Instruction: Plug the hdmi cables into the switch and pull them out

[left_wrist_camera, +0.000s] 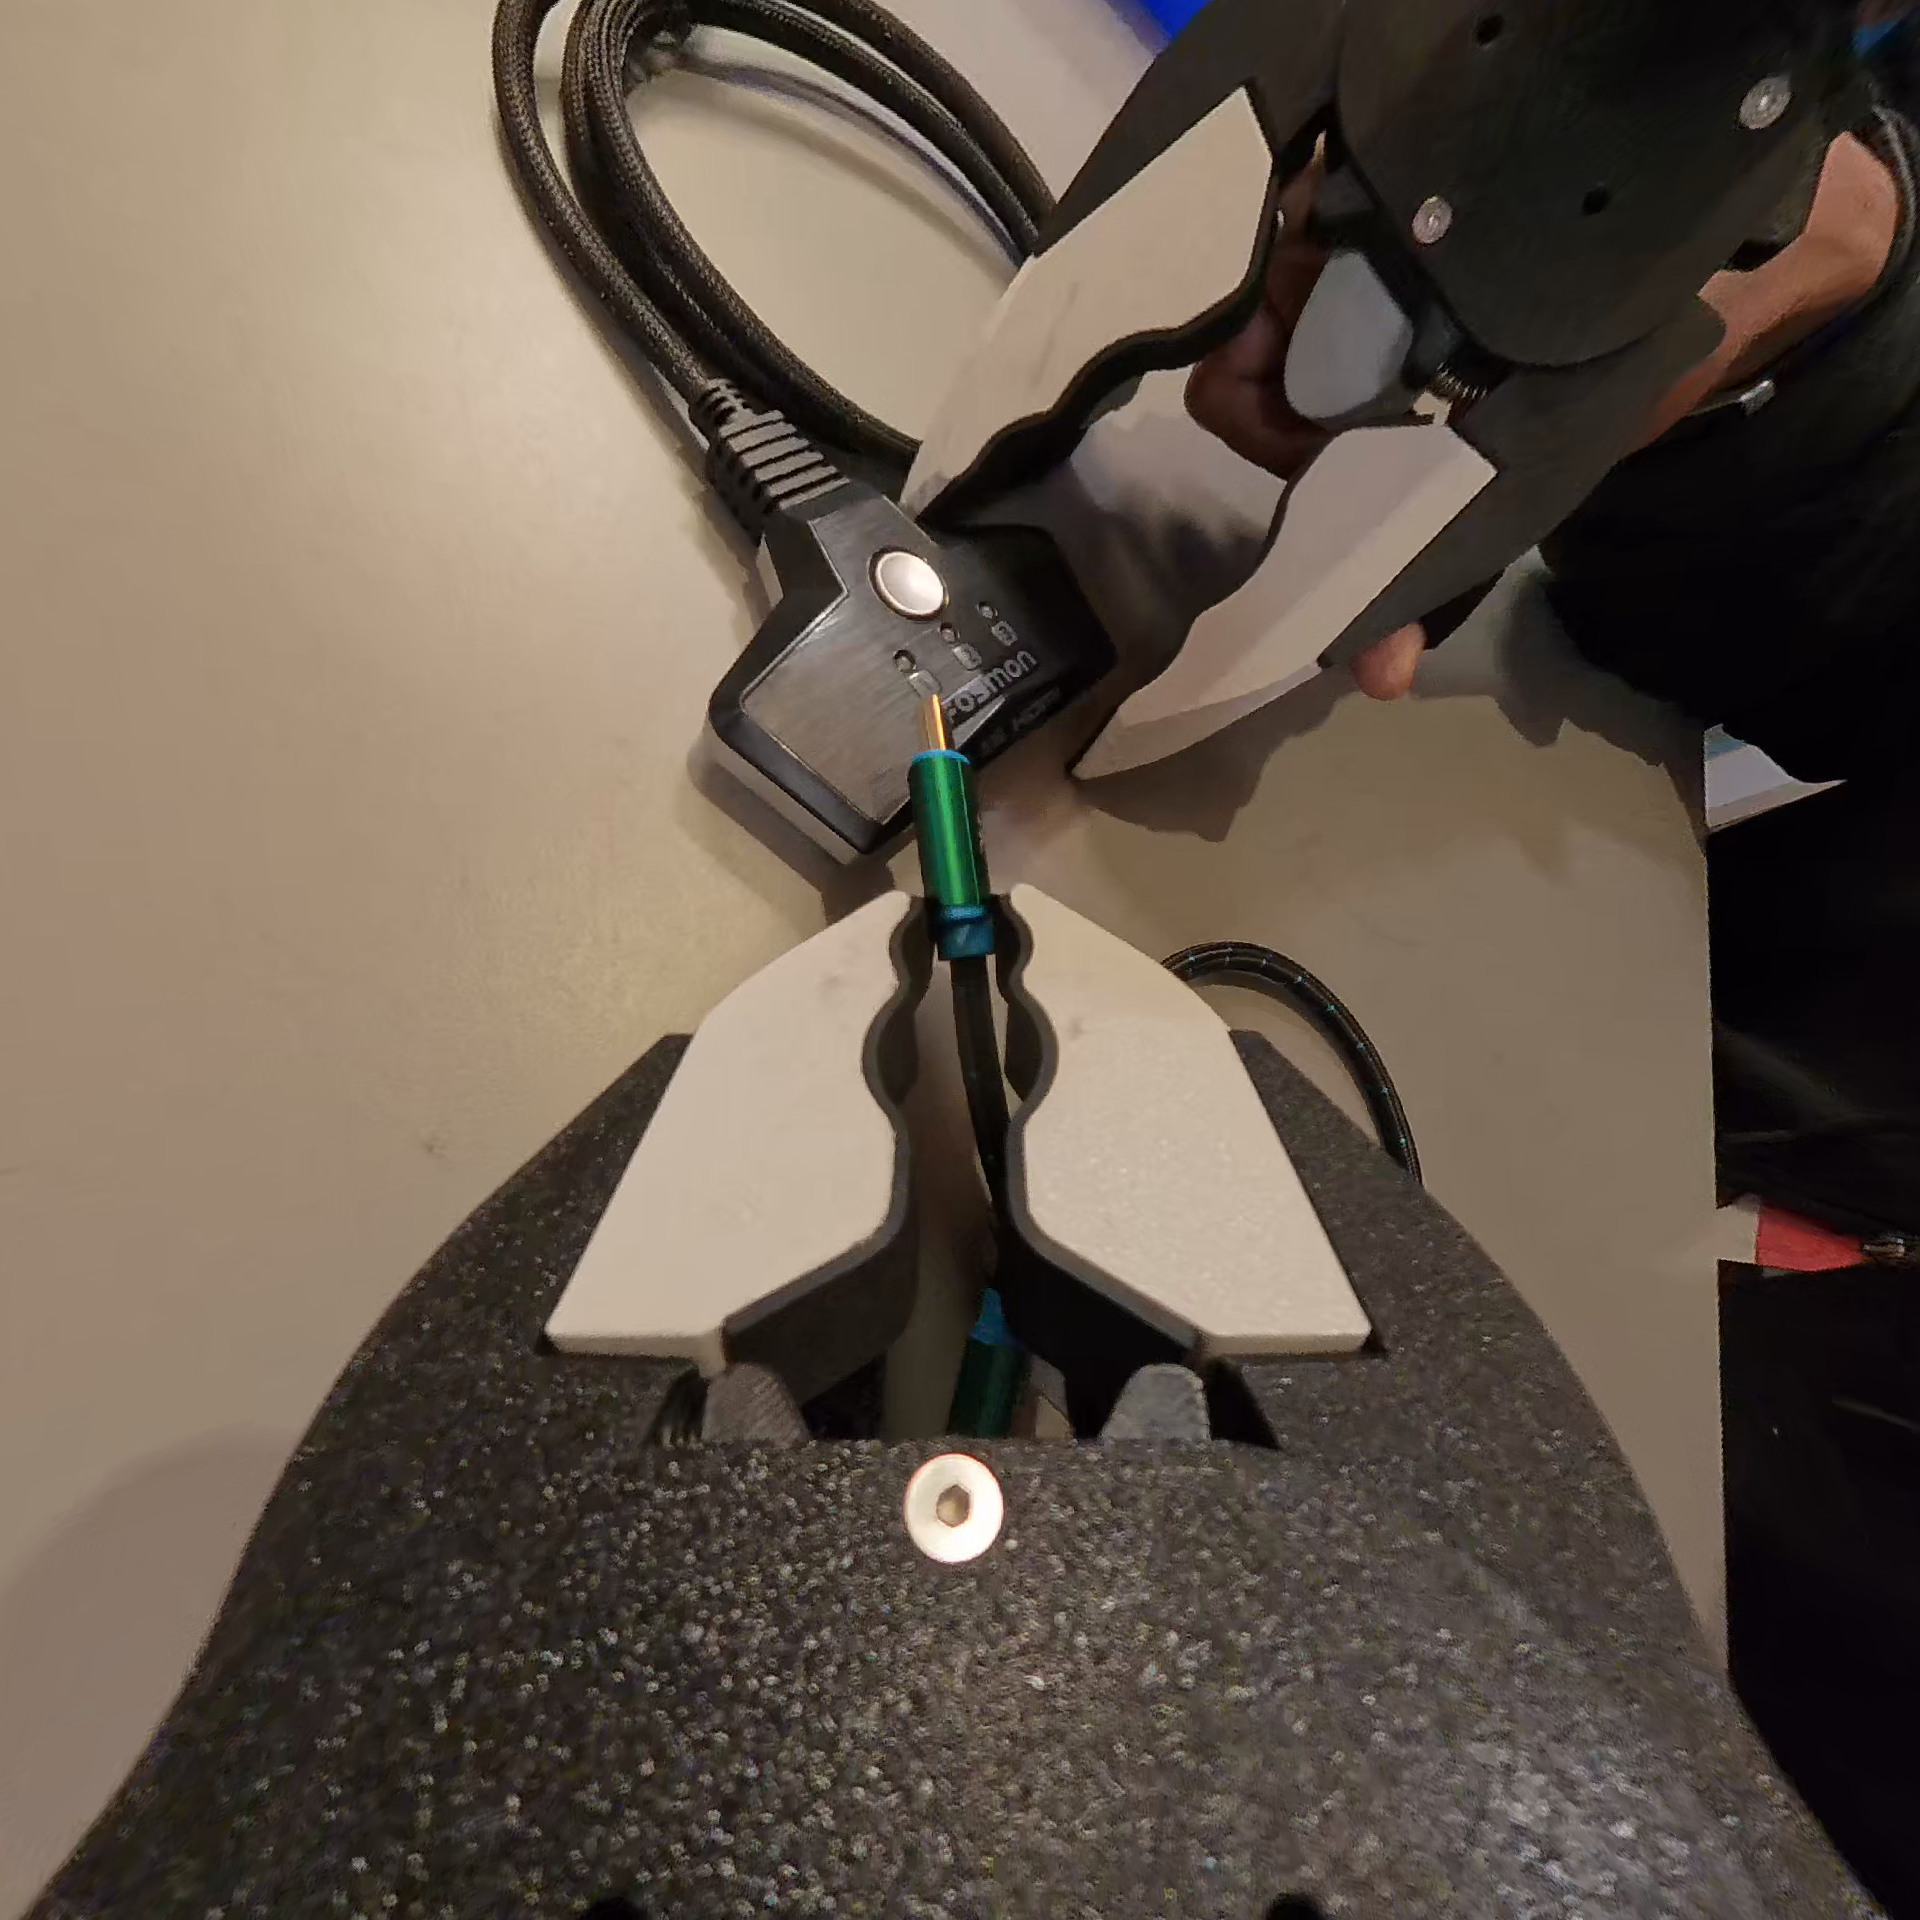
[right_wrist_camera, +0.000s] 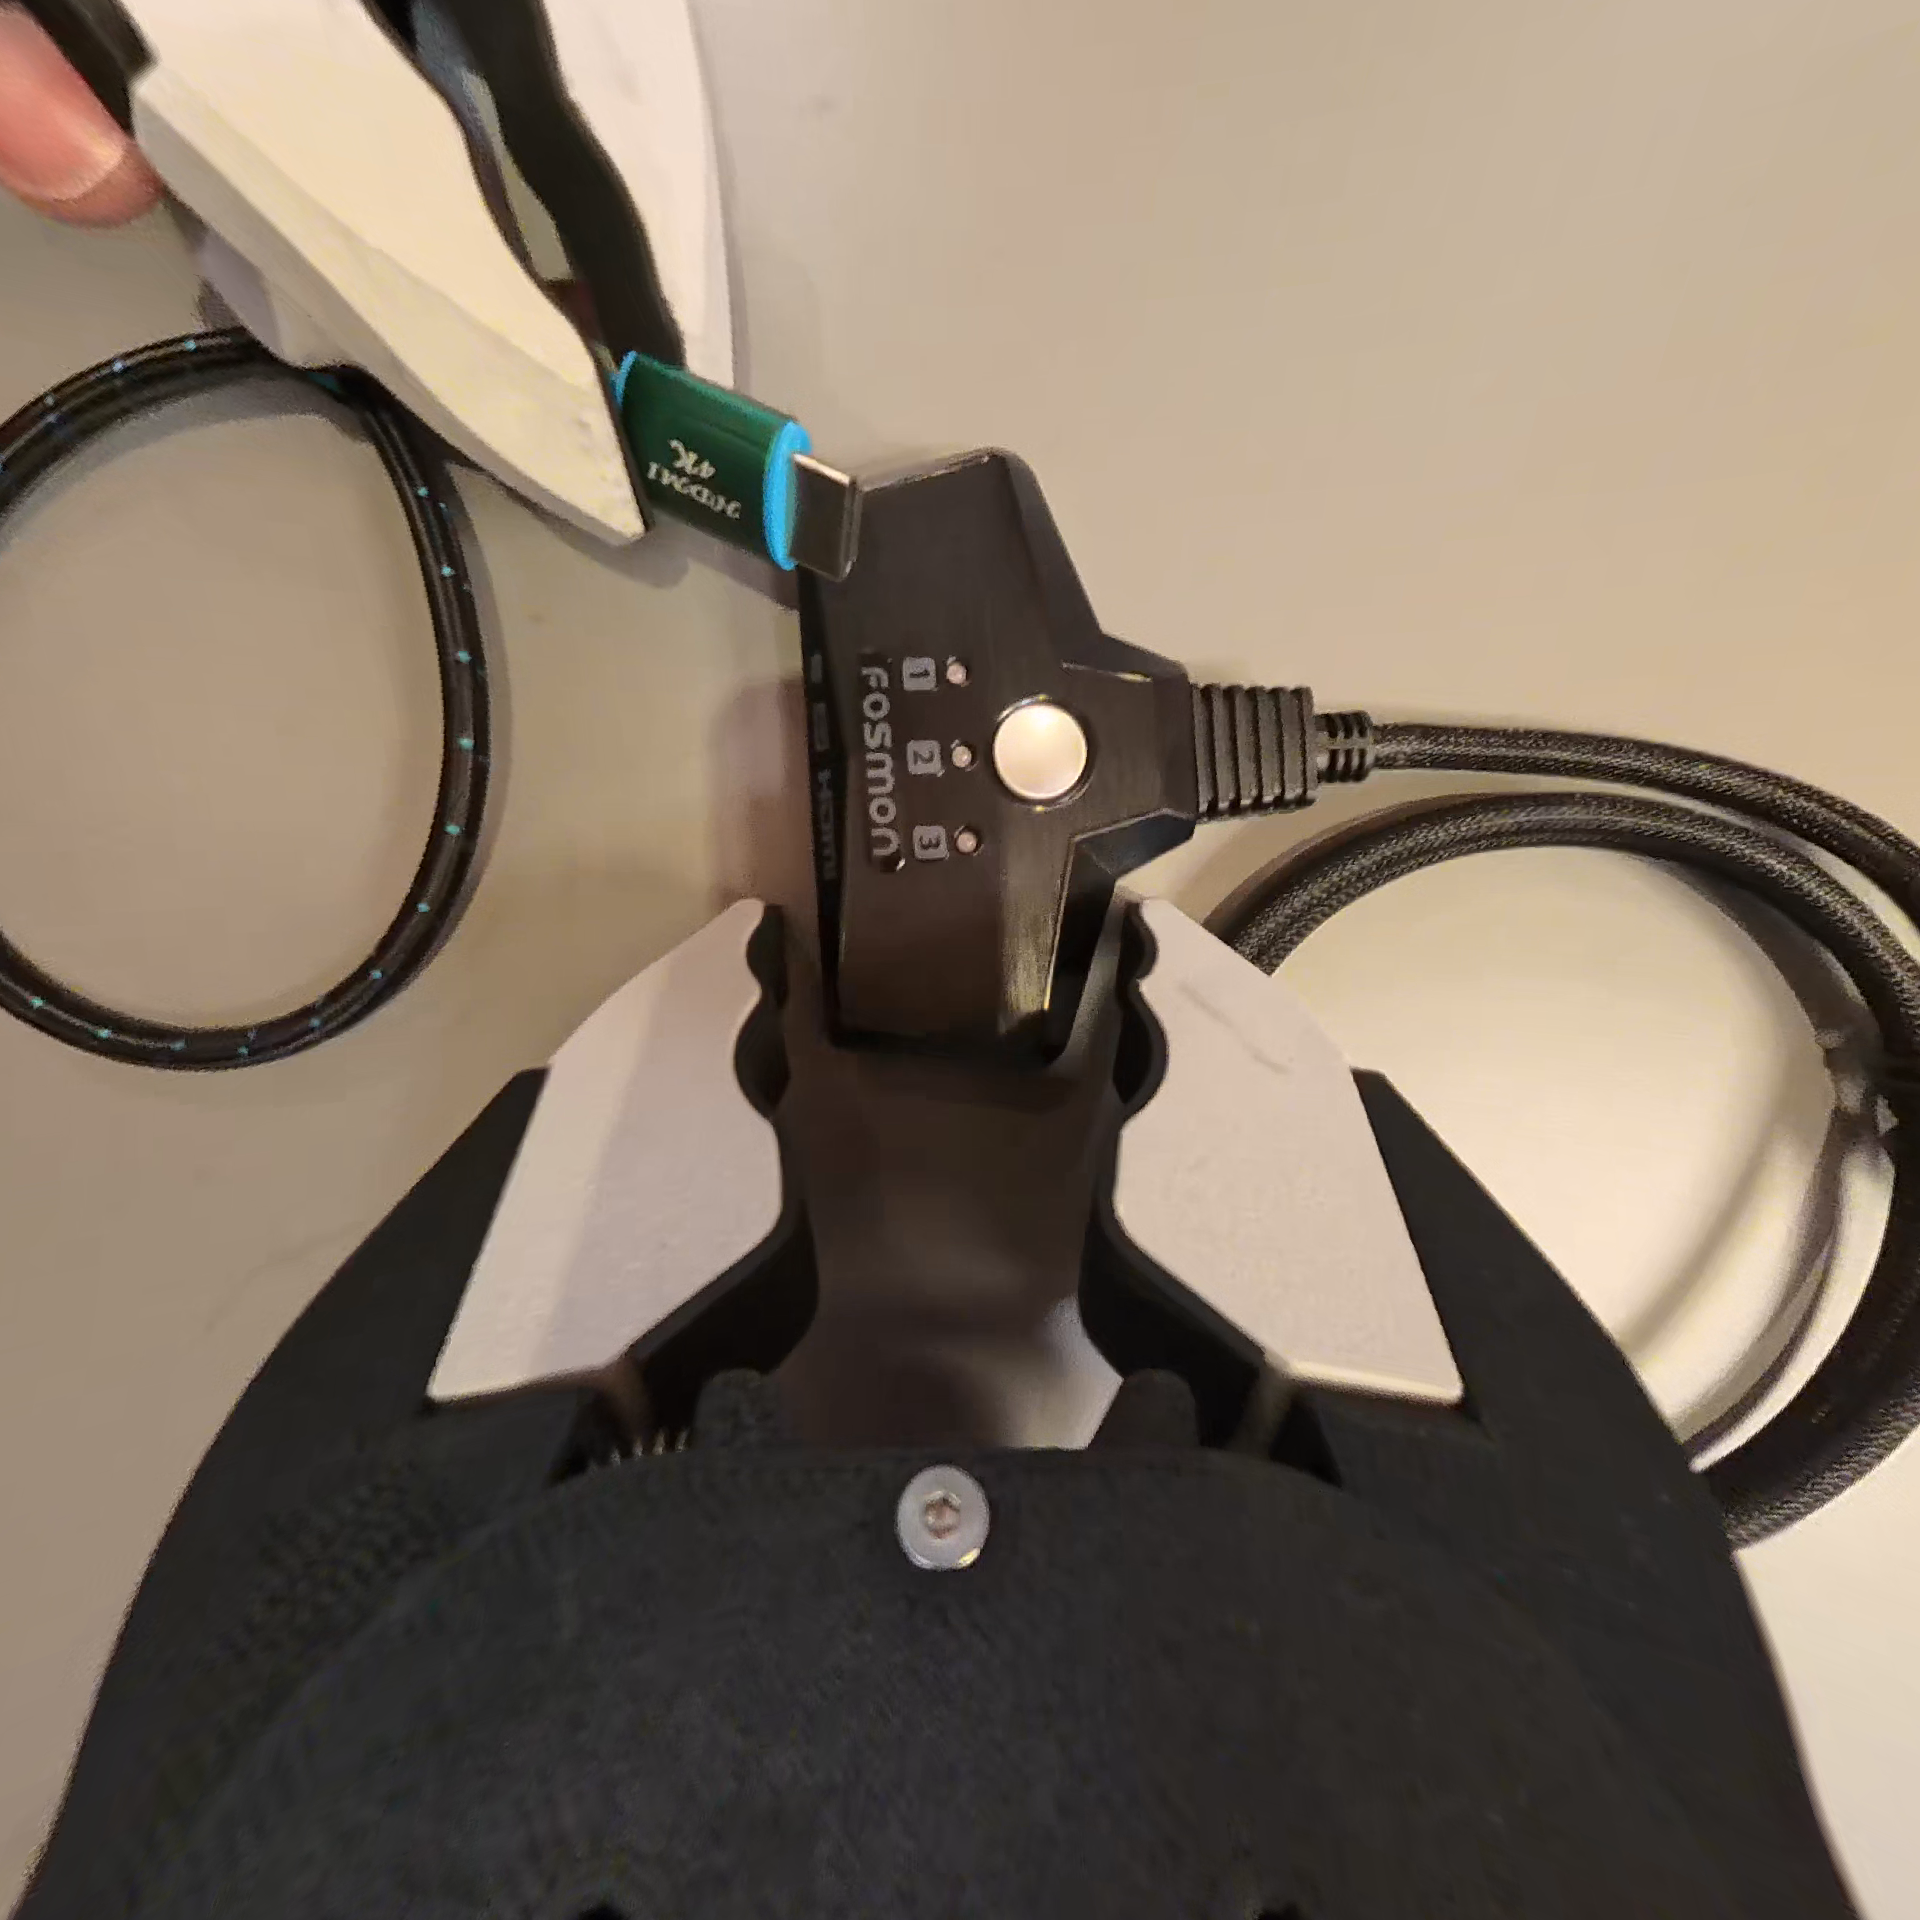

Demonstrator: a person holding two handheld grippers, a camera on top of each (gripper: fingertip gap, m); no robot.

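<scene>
Mostly bare beige table (right_wrist_camera: 1351,312); switch (right_wrist_camera: 956,790) w/ braided cable (right_wrist_camera: 1662,790) flat on it.

The switch (right_wrist_camera: 945,748) is a flat black box with a brushed top, a round silver button, three small indicator dots beside numbered marks, and a thick black braided lead (right_wrist_camera: 1621,790) that leaves its narrow end and loops back on the beige worktop (right_wrist_camera: 1351,312). It lies flat, its port edge facing the green HDMI plug (right_wrist_camera: 717,457). That plug has blue end bands and a bare metal tip, angled toward the port edge and touching the switch's corner, not seated. Its black cable with teal flecks (right_wrist_camera: 447,665) curls in a loop nearby.
</scene>
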